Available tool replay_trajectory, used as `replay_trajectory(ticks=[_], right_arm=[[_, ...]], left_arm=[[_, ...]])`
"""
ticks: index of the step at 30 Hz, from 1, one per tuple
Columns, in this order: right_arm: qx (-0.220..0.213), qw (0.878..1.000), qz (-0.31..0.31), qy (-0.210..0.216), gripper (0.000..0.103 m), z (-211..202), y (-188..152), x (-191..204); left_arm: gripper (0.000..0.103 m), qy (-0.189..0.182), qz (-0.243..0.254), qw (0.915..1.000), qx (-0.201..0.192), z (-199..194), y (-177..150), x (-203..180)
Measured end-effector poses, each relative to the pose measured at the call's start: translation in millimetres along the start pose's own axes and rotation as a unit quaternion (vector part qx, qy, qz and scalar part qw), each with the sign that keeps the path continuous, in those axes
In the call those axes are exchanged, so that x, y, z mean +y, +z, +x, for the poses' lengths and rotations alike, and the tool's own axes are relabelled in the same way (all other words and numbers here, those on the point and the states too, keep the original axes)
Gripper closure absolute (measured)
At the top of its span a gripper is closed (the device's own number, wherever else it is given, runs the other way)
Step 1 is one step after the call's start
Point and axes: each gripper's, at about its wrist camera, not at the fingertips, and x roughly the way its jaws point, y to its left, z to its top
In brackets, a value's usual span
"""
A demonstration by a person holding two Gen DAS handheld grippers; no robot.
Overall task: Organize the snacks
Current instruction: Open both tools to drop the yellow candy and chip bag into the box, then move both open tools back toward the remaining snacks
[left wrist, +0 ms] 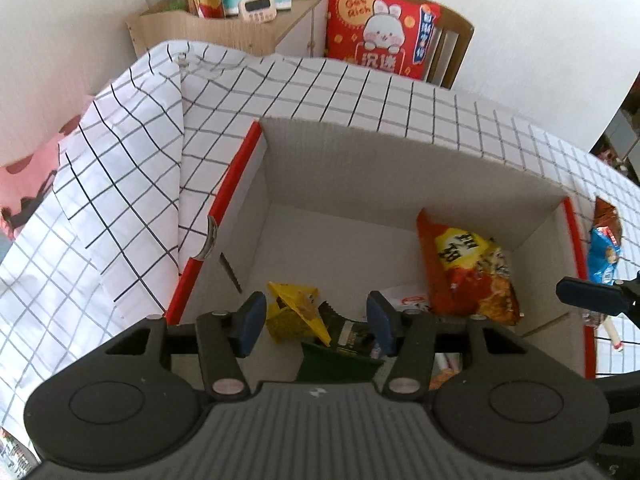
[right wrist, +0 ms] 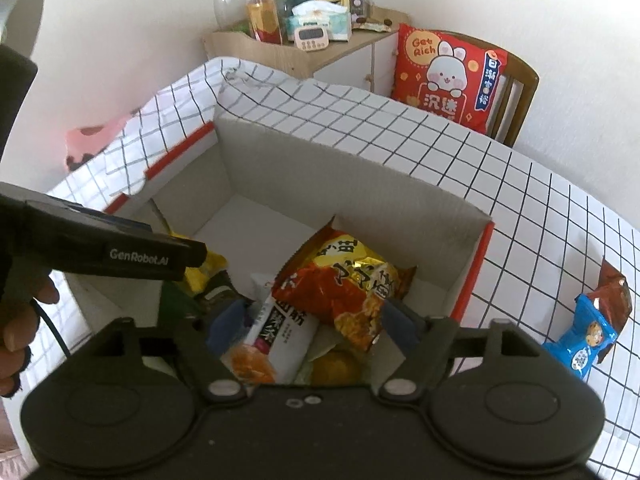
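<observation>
A white cardboard box (left wrist: 360, 130) (right wrist: 320, 148) with red edges stands open on the checked table. Inside lie an orange-red snack bag (left wrist: 468, 272) (right wrist: 348, 280), a yellow packet (left wrist: 294, 312), a green packet (left wrist: 340, 356) and a white packet (right wrist: 280, 336). My left gripper (left wrist: 316, 320) hangs open over the yellow and green packets, its pads clear of them. My right gripper (right wrist: 314, 322) is wide open above the white packet and the bag's lower edge. A blue packet (right wrist: 588, 336) and a brown packet (right wrist: 614, 288) lie on the table to the right of the box.
The checked cloth (left wrist: 120, 184) bunches up left of the box. Behind the table stand a wooden cabinet (right wrist: 288, 52) with a bottle, tissues and a timer, and a chair with a red cushion (right wrist: 444, 76). A person's hand (right wrist: 24, 320) holds the left gripper.
</observation>
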Motion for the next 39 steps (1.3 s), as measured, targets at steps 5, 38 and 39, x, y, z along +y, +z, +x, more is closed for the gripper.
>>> replay_trajectory(ticks=[5, 38, 39], right_arm=[[-0.017, 1.0, 0.01, 0.013, 0.017, -21.3, -2.2, -3.2], [-0.113, 0.993, 0.043, 0.001, 0.0, -172.1, -91.2, -125.1], [-0.111, 0.993, 0.045, -0.003, 0.0, -174.7, -95.7, -132.9]], left_arm=[[0.042, -0.012, 0.001, 0.9997, -0.023, -20.9, -5.7, -4.1], [0.029, -0.093, 0.049, 0.9899, -0.095, -106.5, -49.2, -166.8], [0.029, -0.096, 0.051, 0.9897, -0.093, -105.9, -51.0, -173.8]])
